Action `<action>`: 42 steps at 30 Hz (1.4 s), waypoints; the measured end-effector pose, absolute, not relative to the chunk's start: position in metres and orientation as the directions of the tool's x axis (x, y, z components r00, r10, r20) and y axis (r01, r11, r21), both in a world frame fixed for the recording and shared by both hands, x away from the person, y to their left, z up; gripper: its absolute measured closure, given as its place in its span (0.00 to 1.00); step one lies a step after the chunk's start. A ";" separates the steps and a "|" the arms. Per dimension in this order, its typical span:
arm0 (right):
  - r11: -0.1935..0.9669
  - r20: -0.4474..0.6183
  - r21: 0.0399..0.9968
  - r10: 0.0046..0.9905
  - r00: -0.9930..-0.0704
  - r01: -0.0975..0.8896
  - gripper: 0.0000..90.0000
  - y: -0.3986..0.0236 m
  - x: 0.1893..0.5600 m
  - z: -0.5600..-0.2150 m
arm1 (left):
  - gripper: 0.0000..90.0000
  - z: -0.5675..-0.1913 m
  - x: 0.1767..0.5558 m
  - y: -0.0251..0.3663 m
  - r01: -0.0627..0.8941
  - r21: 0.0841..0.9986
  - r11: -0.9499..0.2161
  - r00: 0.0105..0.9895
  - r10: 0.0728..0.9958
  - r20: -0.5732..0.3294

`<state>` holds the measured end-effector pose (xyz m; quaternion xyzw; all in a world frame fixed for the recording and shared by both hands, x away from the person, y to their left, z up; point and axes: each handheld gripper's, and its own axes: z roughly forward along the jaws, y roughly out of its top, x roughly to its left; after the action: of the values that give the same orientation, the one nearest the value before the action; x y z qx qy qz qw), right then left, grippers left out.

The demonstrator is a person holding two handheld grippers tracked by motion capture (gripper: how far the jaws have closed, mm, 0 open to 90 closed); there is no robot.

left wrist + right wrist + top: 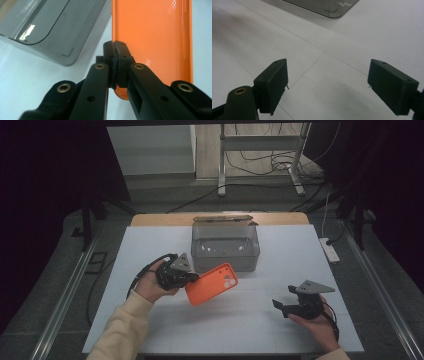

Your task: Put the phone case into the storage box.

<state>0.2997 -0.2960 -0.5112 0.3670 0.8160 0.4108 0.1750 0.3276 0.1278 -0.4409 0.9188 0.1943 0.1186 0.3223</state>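
Left of centre, high view: left hand-held gripper (192, 279) sits in the person's left hand (150, 285), jaws clamped tight on the near edge of the orange phone case (211, 283).
Case position: it sticks out to the right of that hand-held gripper, tilted, lifted off the white bench (150, 250), just in front of the grey box (225, 246); I cannot tell whether it touches the box.
Centre, high view: the box is see-through grey plastic, open at the top, standing on the bench toward its far edge.
Lower right, high view: right hand-held gripper (278, 306) in the right hand (320, 325), well apart from the case, jaws spread wide with nothing between them.
Counts: one phone case, one box, two hand-held grippers, two hands.
Left gripper view adds: the pinch itself, with the pads (120, 53) pressed together on the case's rim (152, 37), the inner dimpled texture of the case, and a rounded box corner (50, 32) in the upper left.
Right gripper view adds: the two separated pads (272, 82) over bare bench (324, 75), and a corner of the box (329, 7) at the top edge.
High view adds: a cream sleeve (122, 330) on the left arm and the cutouts near the case's far end.
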 end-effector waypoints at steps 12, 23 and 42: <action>0.382 0.029 0.805 0.739 -0.673 0.454 0.19 -0.296 0.300 -0.512 | 0.98 -0.440 0.325 0.122 0.270 0.663 -0.698 0.898 0.431 0.089; 0.380 0.030 0.806 0.739 -0.673 0.454 0.19 -0.296 0.300 -0.512 | 0.98 -0.442 0.322 0.116 0.260 0.670 -0.695 0.904 0.418 0.083; 0.385 0.028 0.808 0.731 -0.682 0.446 0.19 -0.292 0.299 -0.510 | 0.98 -0.444 0.321 0.112 0.256 0.674 -0.693 0.903 0.420 0.089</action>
<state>0.2994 -0.2920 -0.5104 0.3612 0.8149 0.4205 0.1692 0.3211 0.1120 -0.4439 0.9124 0.1850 0.1187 0.3454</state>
